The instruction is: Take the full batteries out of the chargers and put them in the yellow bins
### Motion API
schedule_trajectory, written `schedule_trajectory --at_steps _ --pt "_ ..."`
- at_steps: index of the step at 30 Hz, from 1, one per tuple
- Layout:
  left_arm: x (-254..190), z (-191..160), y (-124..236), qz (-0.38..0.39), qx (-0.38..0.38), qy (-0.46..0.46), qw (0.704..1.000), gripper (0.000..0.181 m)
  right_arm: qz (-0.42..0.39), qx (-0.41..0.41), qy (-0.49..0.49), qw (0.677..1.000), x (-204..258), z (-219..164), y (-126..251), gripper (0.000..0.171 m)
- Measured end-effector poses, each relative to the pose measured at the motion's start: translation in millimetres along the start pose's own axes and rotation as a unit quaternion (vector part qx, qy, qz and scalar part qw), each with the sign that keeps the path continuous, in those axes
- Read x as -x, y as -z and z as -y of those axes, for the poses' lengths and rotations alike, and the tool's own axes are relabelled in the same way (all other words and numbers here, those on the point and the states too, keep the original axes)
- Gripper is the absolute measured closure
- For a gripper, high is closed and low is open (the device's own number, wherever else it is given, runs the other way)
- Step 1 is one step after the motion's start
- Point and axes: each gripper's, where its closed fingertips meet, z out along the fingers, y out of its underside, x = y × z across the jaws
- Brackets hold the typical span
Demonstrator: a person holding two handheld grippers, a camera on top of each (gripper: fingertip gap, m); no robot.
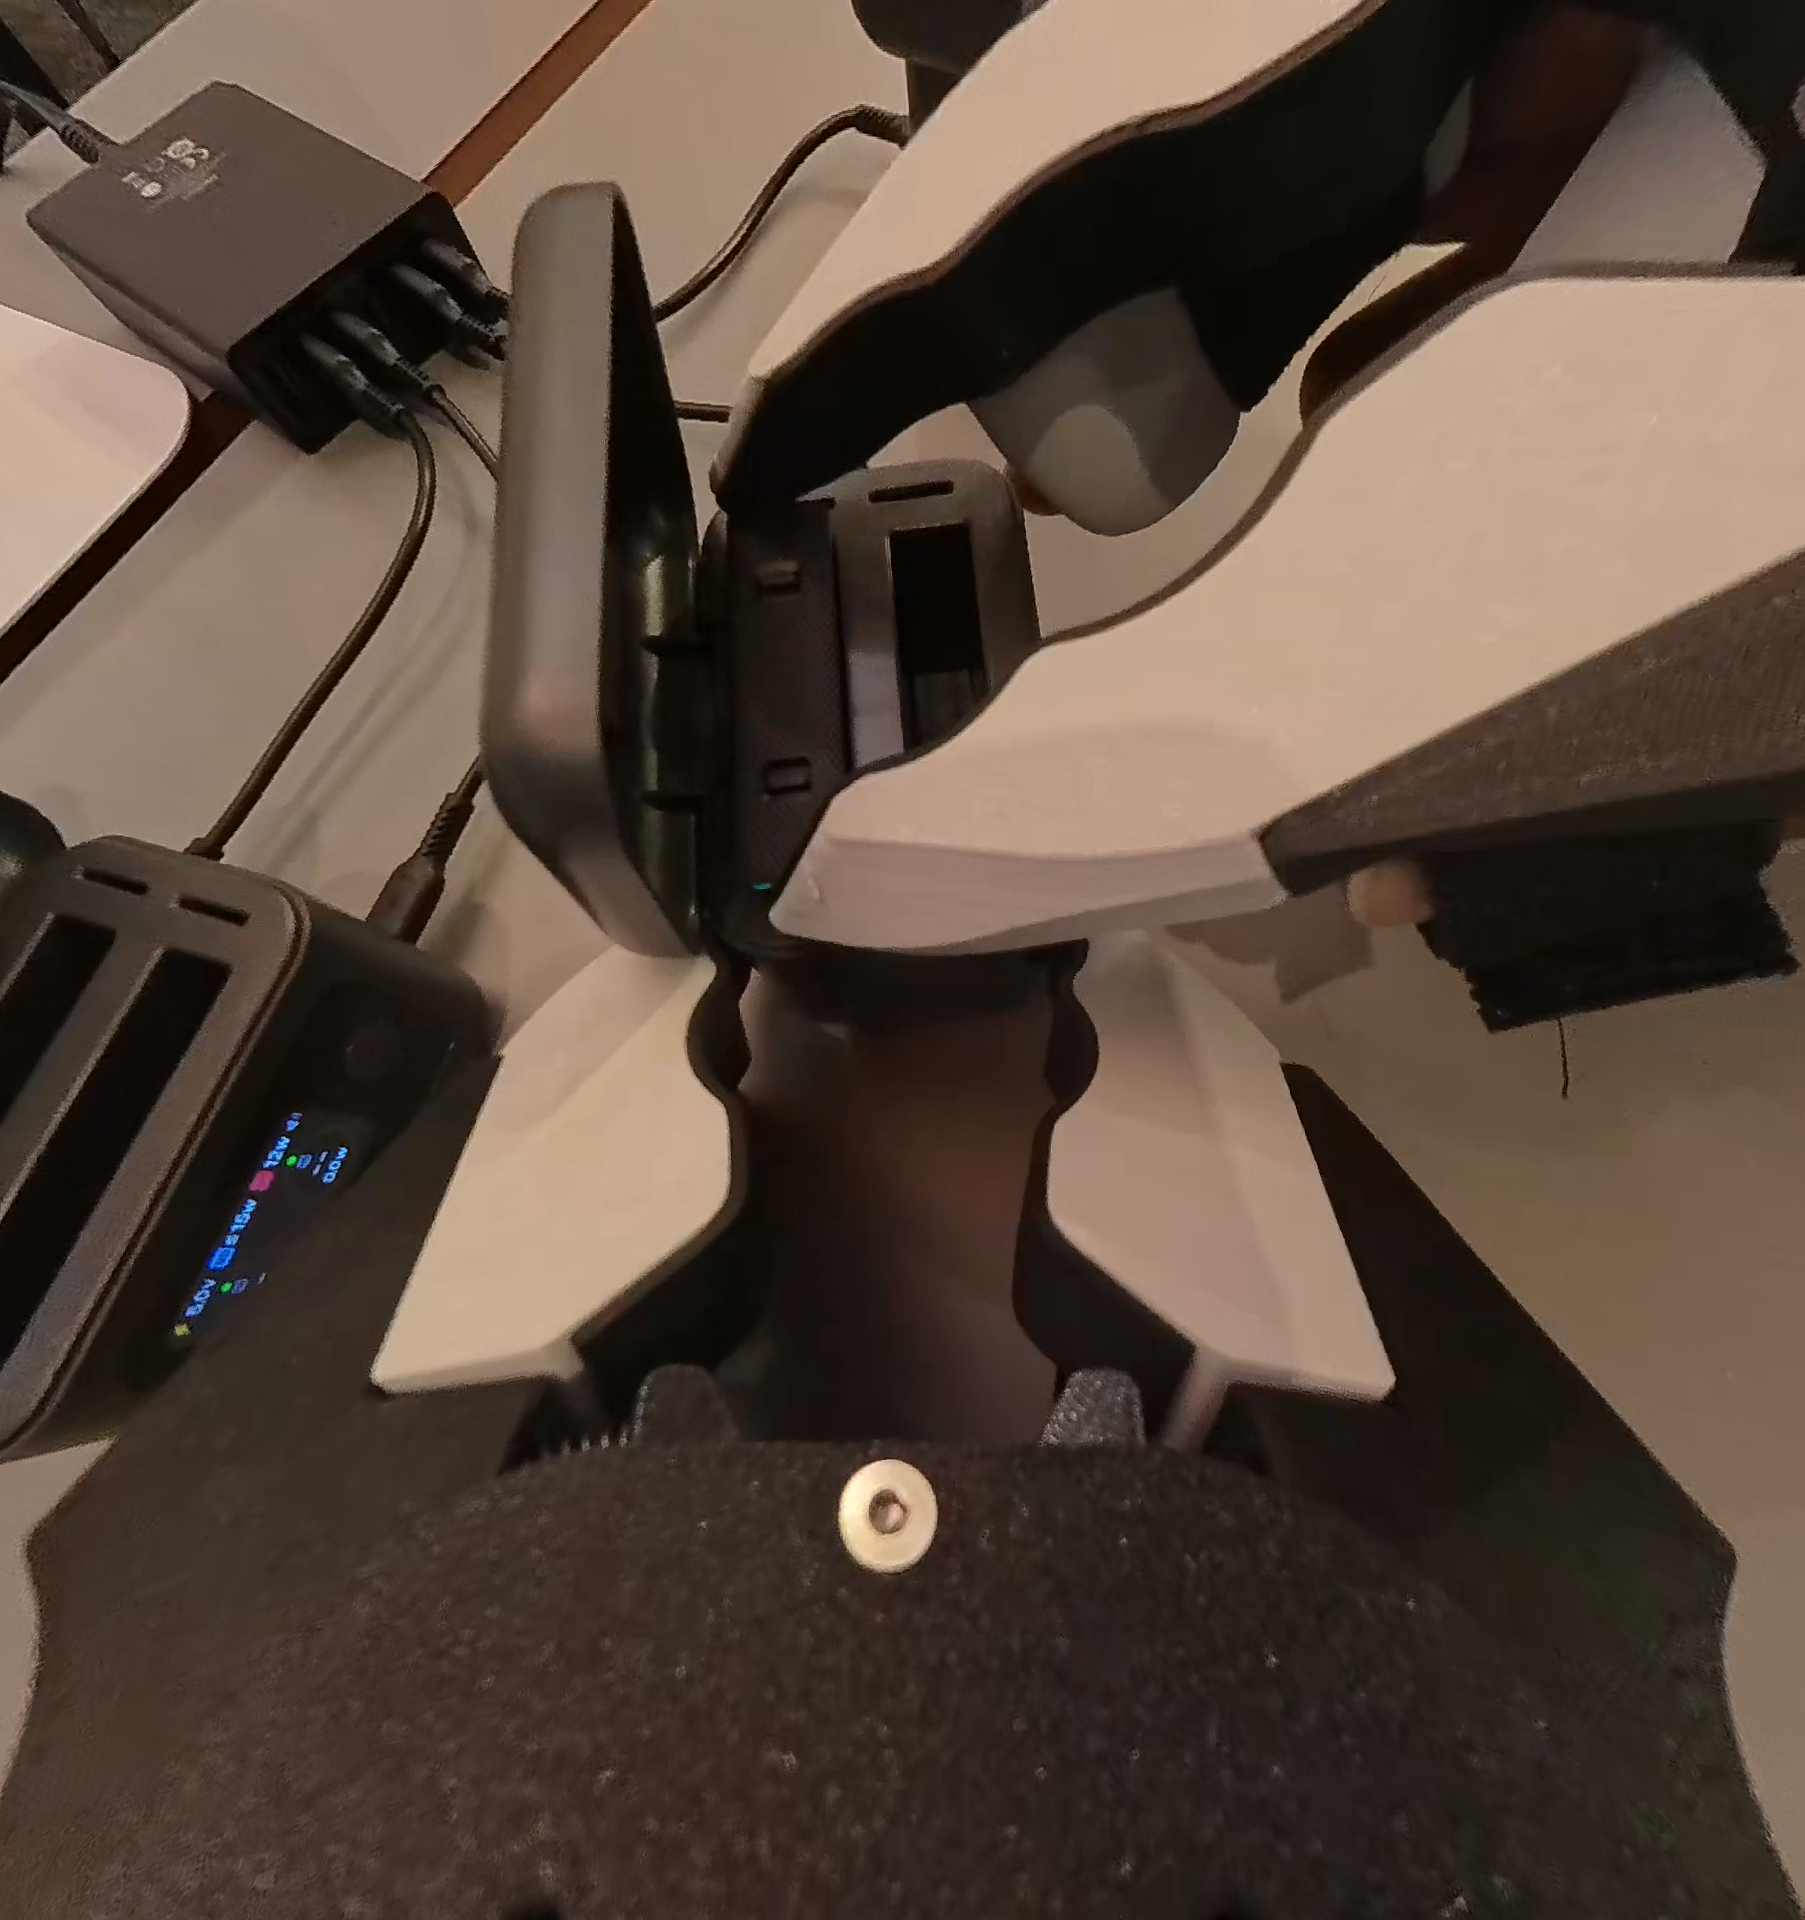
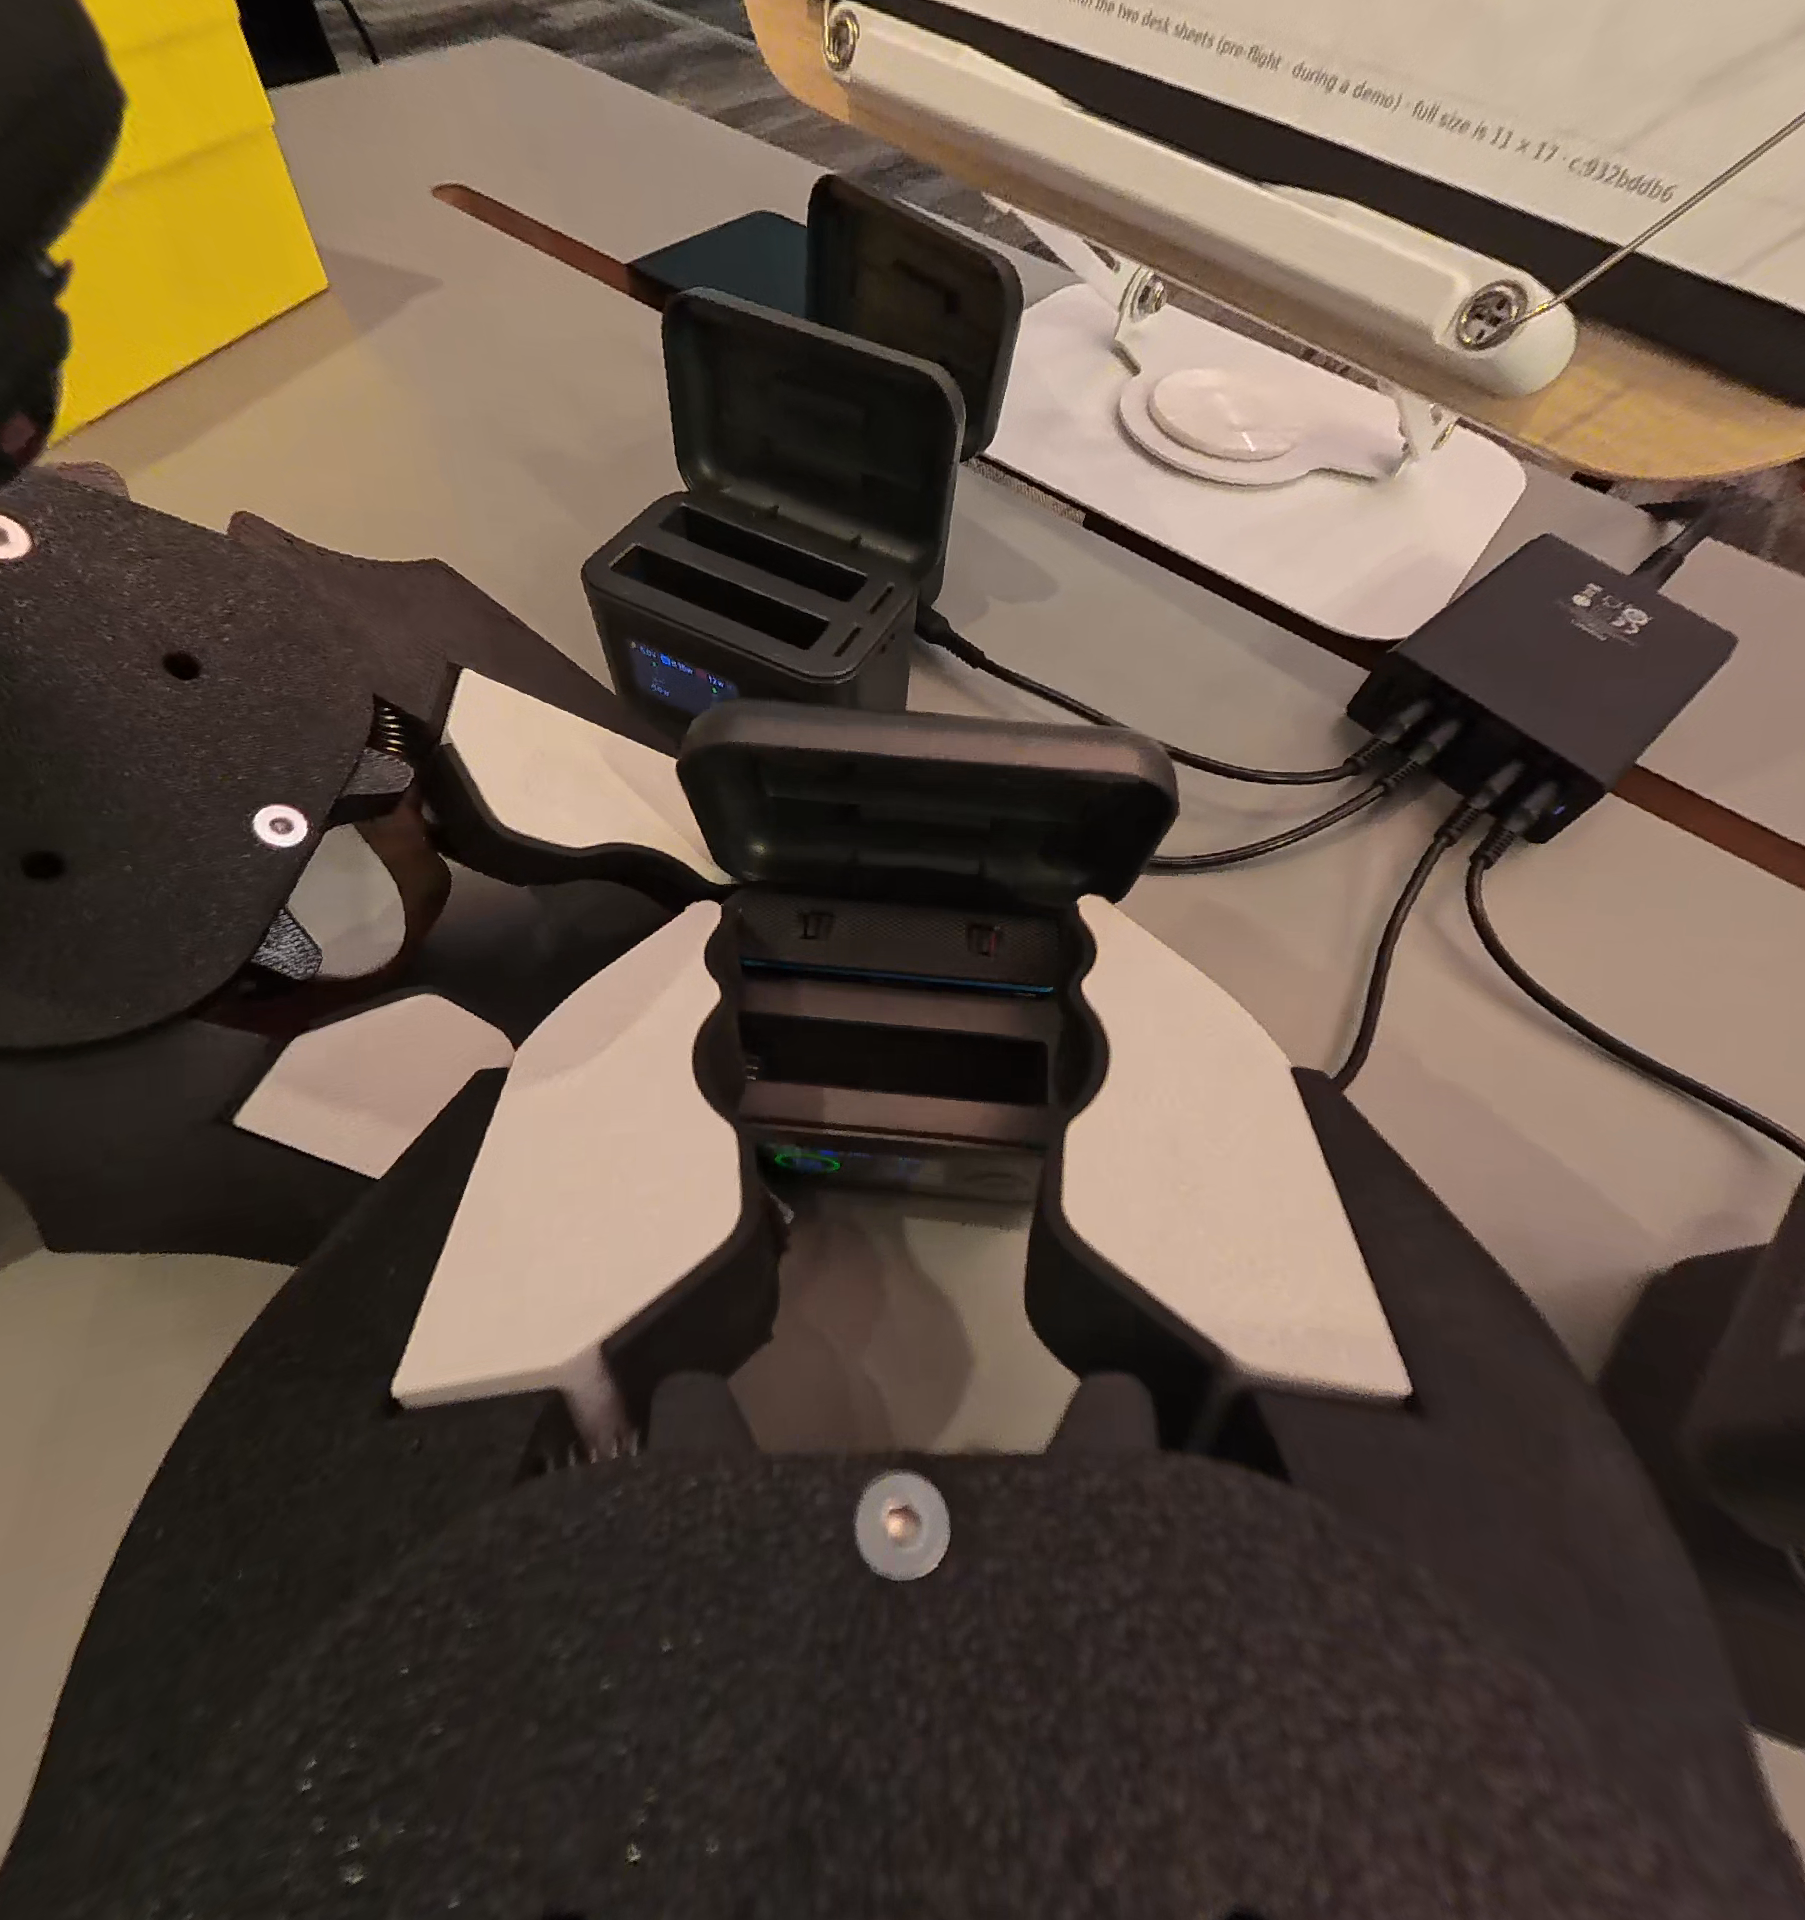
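In the left wrist view, at about 9 o'clock there's a dark grey two-slot charger box [image 1: 139, 1122] with a little lit screen on its front, both slots looking empty. Up at 11 o'clock sits a flat black multi-port power hub [image 1: 243, 260] with cables running down across the pale grey surface [image 1: 202, 644]. Dead centre is the one that matters: a second dark charger case with its hinged lid flipped open [image 1: 877, 644], and the left gripper [image 1: 893, 997] has its white fingers closed around the base of that case, pinning it down. Coming in from 2 o'clock, the right gripper [image 1: 773, 707] straddles the top of the case. The right wrist view shows it better: the right gripper [image 2: 893, 997] has its fingers spread either side of a textured black battery [image 2: 893, 935] still seated in the back slot, near the ends but I can't tell if they're actually touching yet. The front slot looks empty. The bright yellow bin [image 2: 191, 187] is way off at 10 o'clock in that view. So we're at the grab-the-battery step. Next I'd guess squeeze on the battery, pull straight up while the left holds the case, then carry it over to the bin.
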Motion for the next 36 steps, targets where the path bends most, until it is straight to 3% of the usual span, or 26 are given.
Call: schedule_trajectory --at_steps 30,33,36 --pt "-1 2 -2 -0.001 0.007 0.007 1.000 0.125 -0.011 -0.052 -0.019 0.998 -3 4 4 0.115" --pt "-2 -1 -3 -0.004 0.020 0.010 1.000 0.124 -0.009 -0.123 -0.039 0.992 -9 32 18 0.114" --pt "-2 0 -4 -0.005 0.014 0.010 1.000 0.124 -0.018 -0.123 -0.024 0.992 -15 35 20 0.113"
